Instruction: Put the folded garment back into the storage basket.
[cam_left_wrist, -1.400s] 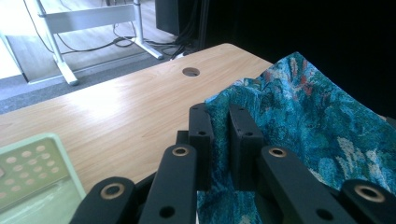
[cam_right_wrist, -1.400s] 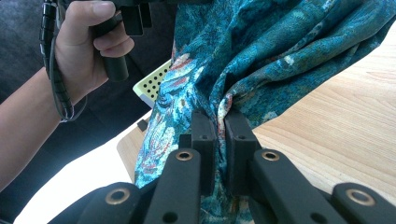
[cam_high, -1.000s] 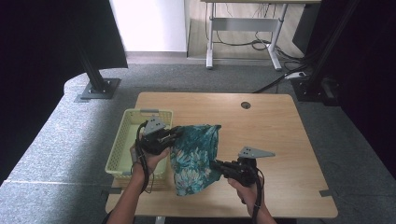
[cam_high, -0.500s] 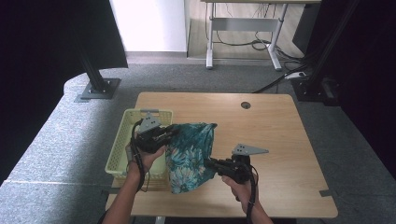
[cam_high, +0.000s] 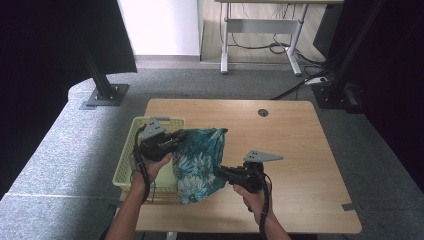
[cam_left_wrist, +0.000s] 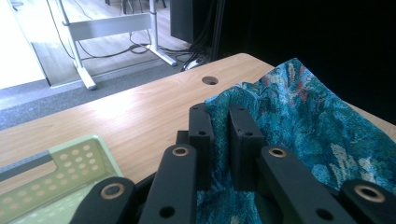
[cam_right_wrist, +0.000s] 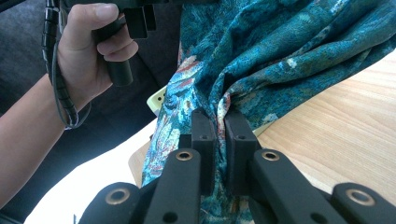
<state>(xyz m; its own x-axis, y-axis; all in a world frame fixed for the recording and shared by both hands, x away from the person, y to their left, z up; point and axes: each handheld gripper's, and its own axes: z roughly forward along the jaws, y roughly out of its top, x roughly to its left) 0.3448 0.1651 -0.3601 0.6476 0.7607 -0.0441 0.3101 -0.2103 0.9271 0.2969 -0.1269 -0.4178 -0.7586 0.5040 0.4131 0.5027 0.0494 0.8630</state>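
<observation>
- Fingers (cam_left_wrist: 201, 140) of the left gripper (cam_high: 176, 137) are pinching the teal patterned cloth (cam_high: 200, 162) at its upper edge.
- The right gripper (cam_high: 220, 170) is clamping the cloth's right side.
- The cloth is hanging just right of the yellow basket (cam_high: 131, 165), above the wooden table (cam_high: 300, 145).

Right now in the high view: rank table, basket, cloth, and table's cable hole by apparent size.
1. table, by far the largest.
2. cloth and basket: close. The cloth is lifted nearer the camera and covers part of the basket, so no ranking.
3. hole, smallest.
</observation>
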